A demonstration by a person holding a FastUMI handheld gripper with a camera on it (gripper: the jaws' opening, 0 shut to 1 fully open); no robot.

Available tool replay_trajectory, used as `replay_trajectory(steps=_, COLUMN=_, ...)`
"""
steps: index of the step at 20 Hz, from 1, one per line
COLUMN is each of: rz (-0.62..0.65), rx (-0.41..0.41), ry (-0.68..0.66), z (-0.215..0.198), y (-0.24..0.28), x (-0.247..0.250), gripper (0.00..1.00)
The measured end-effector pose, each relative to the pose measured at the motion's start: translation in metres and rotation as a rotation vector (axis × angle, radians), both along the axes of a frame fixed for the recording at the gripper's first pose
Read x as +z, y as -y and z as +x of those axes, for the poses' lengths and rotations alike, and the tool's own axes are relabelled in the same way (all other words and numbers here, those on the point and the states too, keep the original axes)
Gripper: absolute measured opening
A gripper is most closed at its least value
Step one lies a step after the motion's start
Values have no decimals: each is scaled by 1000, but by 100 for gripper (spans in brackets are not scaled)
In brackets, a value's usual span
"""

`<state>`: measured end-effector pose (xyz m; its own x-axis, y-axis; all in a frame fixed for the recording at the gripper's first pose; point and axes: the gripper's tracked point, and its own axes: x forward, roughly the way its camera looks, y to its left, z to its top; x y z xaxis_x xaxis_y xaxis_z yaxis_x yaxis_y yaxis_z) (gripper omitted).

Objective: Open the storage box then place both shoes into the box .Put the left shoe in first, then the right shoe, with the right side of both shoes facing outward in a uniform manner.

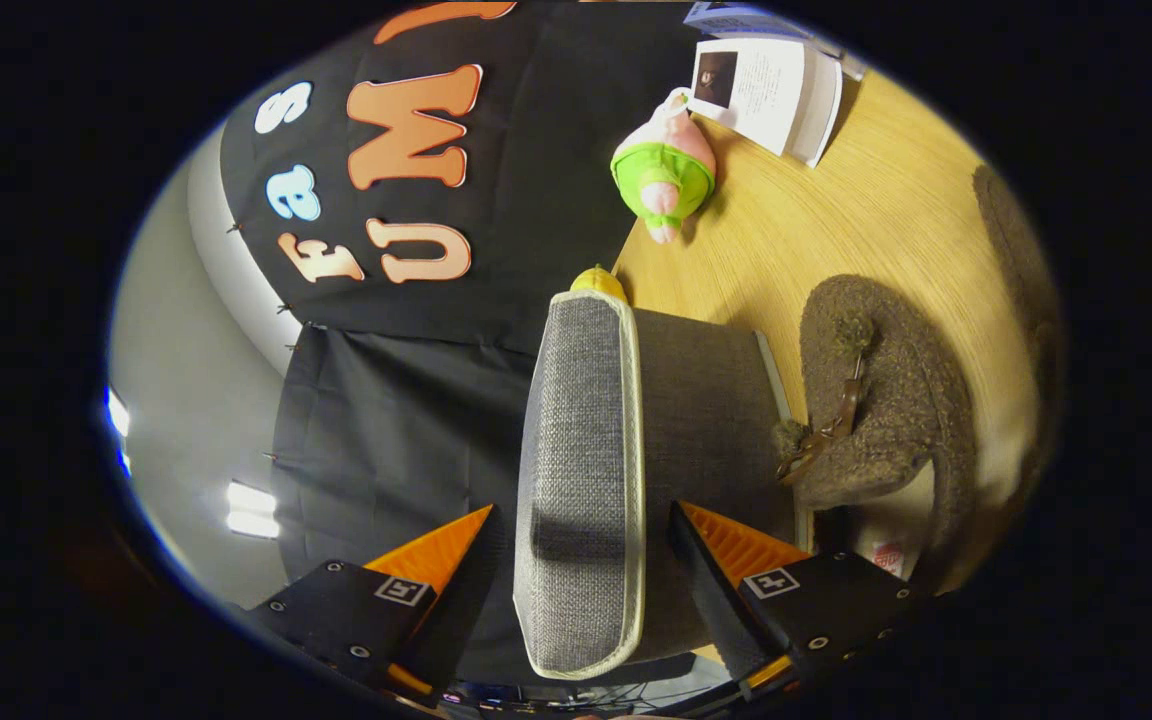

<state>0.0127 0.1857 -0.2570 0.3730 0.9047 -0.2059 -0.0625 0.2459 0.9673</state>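
Wooden bench runs along the right of my tilted view, black cloth wall to the left; my claw is spread, its orange fingers flanking the raised grey fabric lid of the storage box with a gap on each side, so I grip nothing; just right of the right finger lies a brown fuzzy shoe, touching the box; far beyond sit a pink and green plush toy and an open book

The storage box lid is rough grey woven cloth. Beside it, the shoe looks fuzzy brown; the surface is smooth wood.
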Motion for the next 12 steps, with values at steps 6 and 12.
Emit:
replay_trajectory(steps=6, rz=40, rx=-100, ry=16, z=7, y=7, x=13, gripper=67)
replay_trajectory(steps=12, rz=-9, rx=-199, ry=66, z=11, y=5, x=40, gripper=3)
